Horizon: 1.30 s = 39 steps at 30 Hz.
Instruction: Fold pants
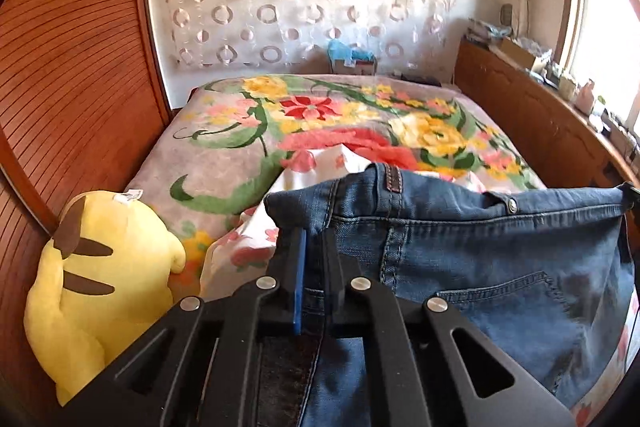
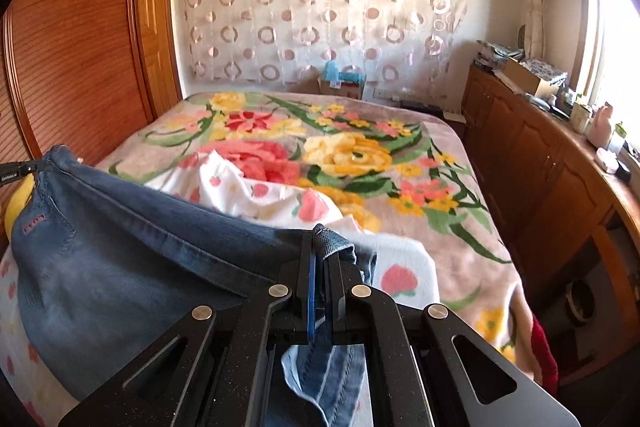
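Note:
Blue denim pants (image 1: 460, 239) hang stretched by the waistband between my two grippers, above the bed. In the left wrist view my left gripper (image 1: 314, 239) is shut on the waistband's left corner, with denim running back between the fingers. A back pocket and a rivet face this camera. In the right wrist view my right gripper (image 2: 322, 247) is shut on the other corner of the pants (image 2: 120, 247), and cloth bunches between its fingers. The left gripper's tip (image 2: 18, 171) shows at the far left edge, holding the denim there.
A floral blanket (image 1: 224, 131) covers the bed, with a white strawberry-print sheet (image 2: 248, 195) crumpled under the pants. A yellow plush toy (image 1: 108, 267) sits at the left by the wooden wardrobe (image 1: 60, 87). A cluttered wooden cabinet (image 2: 540, 155) lines the right side.

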Each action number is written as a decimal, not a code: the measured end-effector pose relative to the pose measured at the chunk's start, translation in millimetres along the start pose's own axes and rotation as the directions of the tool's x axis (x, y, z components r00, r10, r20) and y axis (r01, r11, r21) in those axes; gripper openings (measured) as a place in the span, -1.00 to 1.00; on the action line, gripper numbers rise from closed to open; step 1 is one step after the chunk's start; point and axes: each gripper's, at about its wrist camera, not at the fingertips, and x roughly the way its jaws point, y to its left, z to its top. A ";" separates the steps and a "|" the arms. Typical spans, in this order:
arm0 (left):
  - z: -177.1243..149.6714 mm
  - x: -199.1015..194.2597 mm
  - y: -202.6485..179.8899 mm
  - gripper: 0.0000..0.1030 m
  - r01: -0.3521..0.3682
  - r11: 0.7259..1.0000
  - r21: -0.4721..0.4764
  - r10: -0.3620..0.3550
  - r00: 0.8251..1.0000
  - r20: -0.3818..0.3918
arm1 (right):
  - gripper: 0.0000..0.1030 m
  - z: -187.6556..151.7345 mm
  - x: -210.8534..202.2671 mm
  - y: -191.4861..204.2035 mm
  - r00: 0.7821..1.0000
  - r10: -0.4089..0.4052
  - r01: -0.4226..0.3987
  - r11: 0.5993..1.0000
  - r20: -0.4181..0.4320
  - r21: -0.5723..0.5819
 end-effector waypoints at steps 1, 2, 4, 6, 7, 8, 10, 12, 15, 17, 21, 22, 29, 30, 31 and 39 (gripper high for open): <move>1.5 1.1 1.3 -0.84 -0.005 1.000 -0.004 0.005 1.000 0.000 | -0.95 3.0 2.0 1.5 1.000 -0.014 0.014 1.000 -0.002 -0.004; 2.2 4.3 0.9 -0.84 -0.013 1.000 -0.002 0.013 1.000 -0.003 | -0.95 5.1 4.8 3.6 1.000 -0.018 0.018 1.000 -0.008 -0.006; 2.1 10.9 -3.3 -0.84 -0.018 1.000 0.003 0.018 1.000 -0.006 | -0.95 8.1 14.7 8.4 0.999 -0.039 0.038 0.999 -0.018 -0.008; -1.6 11.3 -8.3 -0.82 -0.021 1.000 0.010 0.021 1.000 0.001 | -0.95 9.3 27.7 12.2 0.998 -0.051 0.051 0.999 -0.032 -0.004; -3.4 10.2 -10.5 -0.82 -0.017 1.000 0.012 0.017 1.000 0.005 | -0.95 8.2 33.2 11.4 0.998 -0.053 0.053 0.999 -0.041 0.002; -5.4 8.1 -12.5 -0.81 -0.018 1.000 0.015 0.018 1.000 0.008 | -0.95 6.6 37.3 10.7 0.997 -0.059 0.060 0.998 -0.050 0.007; -9.4 3.1 -14.7 -0.69 -0.030 0.999 0.020 0.030 0.999 0.012 | -0.95 6.1 40.8 10.7 0.995 -0.061 0.062 0.998 -0.075 0.012; -13.7 -3.2 -16.9 -0.47 -0.019 0.999 0.036 0.018 1.000 0.012 | -0.62 3.5 41.1 8.7 0.994 -0.056 0.058 0.998 -0.099 0.021; -21.4 -14.6 -22.3 -0.01 0.006 0.999 0.047 -0.007 1.000 0.022 | -0.21 1.2 31.0 3.7 0.993 -0.060 0.063 0.997 -0.100 0.034; -26.4 -20.3 -27.4 0.21 0.021 0.998 0.054 -0.022 1.000 0.013 | -0.04 -1.5 21.0 1.5 0.993 -0.056 0.060 0.997 -0.100 0.041; -41.1 -33.5 -40.8 0.47 0.061 0.996 0.058 -0.062 0.998 0.014 | -0.04 -11.2 3.9 -0.2 0.992 -0.010 0.015 0.999 -0.126 0.043; -46.6 -36.3 -45.9 0.47 0.071 0.995 0.067 -0.071 0.997 0.008 | -0.04 -16.8 -0.1 -1.4 0.990 0.009 -0.003 0.999 -0.138 0.049; -74.9 -44.3 -71.1 0.47 0.093 0.991 0.100 -0.092 0.996 -0.022 | -0.04 -50.0 -20.8 -3.8 0.976 0.058 -0.046 0.997 -0.211 0.063; -77.6 -44.3 -73.2 0.47 0.092 0.990 0.104 -0.090 0.996 -0.026 | -0.07 -53.5 -22.5 -3.8 0.974 0.060 -0.047 0.997 -0.218 0.065; -81.2 -44.0 -75.7 0.47 0.093 0.990 0.109 -0.090 0.995 -0.031 | -0.15 -58.5 -27.0 -3.6 0.973 0.058 -0.044 0.997 -0.225 0.064; -92.8 -48.3 -80.1 0.47 0.084 0.990 0.112 -0.081 0.996 -0.035 | -0.87 -65.4 -46.2 2.1 0.973 0.070 -0.058 0.996 -0.219 0.063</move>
